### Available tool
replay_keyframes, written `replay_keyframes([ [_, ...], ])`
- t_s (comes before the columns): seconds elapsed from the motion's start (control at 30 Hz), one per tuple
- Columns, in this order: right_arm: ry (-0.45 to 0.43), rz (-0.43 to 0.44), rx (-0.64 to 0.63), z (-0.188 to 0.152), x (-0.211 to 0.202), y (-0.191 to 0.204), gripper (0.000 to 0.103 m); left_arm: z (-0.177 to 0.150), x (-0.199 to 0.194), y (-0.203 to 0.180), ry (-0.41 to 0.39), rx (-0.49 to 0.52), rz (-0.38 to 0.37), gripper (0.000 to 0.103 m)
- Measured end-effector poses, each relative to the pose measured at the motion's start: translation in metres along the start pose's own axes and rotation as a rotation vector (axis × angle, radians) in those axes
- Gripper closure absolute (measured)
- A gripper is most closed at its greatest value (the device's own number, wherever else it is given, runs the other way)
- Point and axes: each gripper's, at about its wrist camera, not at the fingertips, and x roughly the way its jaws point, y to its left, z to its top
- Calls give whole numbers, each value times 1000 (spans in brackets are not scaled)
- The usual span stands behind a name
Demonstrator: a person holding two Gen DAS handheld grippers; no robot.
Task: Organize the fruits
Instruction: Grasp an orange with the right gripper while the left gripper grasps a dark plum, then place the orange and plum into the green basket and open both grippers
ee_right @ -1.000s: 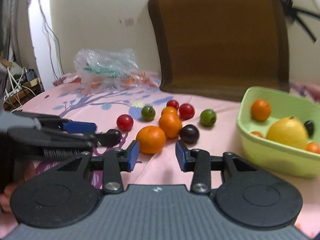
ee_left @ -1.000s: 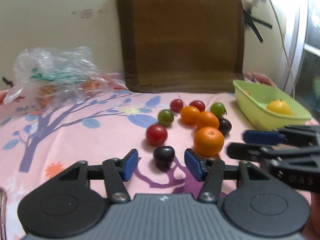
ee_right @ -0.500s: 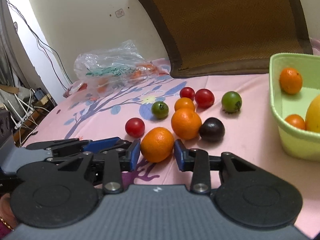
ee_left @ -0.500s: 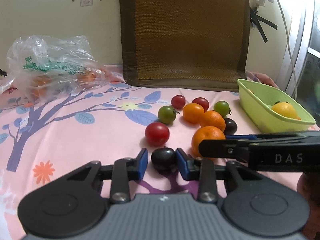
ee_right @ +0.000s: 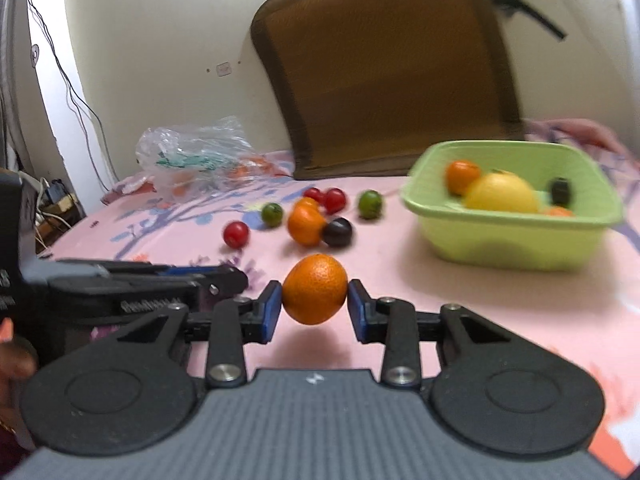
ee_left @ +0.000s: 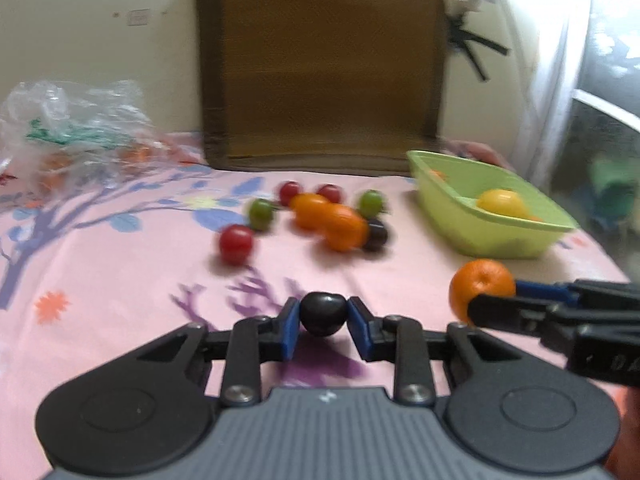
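Left wrist view: the left gripper (ee_left: 323, 320) is clamped on a dark plum (ee_left: 322, 314) and carries it clear of the pink floral tablecloth (ee_left: 120, 280), where half a second ago the same fruit sat on the cloth between closing blue pads. To its right, the right gripper (ee_left: 496, 300) is pinched on an orange (ee_left: 480, 286) just in front of the near wall of the green tub (ee_left: 492, 236).

In the right wrist view the orange (ee_right: 315, 289) hangs between the right gripper's (ee_right: 315, 308) blue pads, its shadow on the cloth below showing it is off the surface; a moment earlier it rested on the cloth among the other fruit. Both picks have come up at once.

The green tub (ee_right: 508, 240) stands toward the far right corner of the tablecloth and already holds a lemon (ee_right: 502, 194), a small orange (ee_right: 460, 174) and a dark fruit (ee_right: 560, 192). The loose pile (ee_right: 308, 216) of oranges, red and green tomatoes and another plum lies mid-cloth in front of a brown cushion (ee_right: 384, 76), with a clear plastic bag (ee_right: 196, 156) at the far left edge.

With two fruits now lifted, the sorting appears partway done: the next step is likely to carry both over the tub rim and let go. Several pieces remain on the cloth.
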Motion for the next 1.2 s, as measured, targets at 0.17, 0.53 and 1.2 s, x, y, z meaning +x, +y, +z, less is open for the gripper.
replay_keyframes([
  [0.17, -14, -64, 24, -20, -29, -16, 65, -14, -12, -37, -3, 55, -106, 76],
  [0.53, -14, -116, 22, -37, -42, -30, 63, -35, -5, -88, 21, 176, -129, 75],
  [1.2, -25, -181, -190, -45, -53, -24, 51, -37, -6, -100, 28, 236, -104, 67],
])
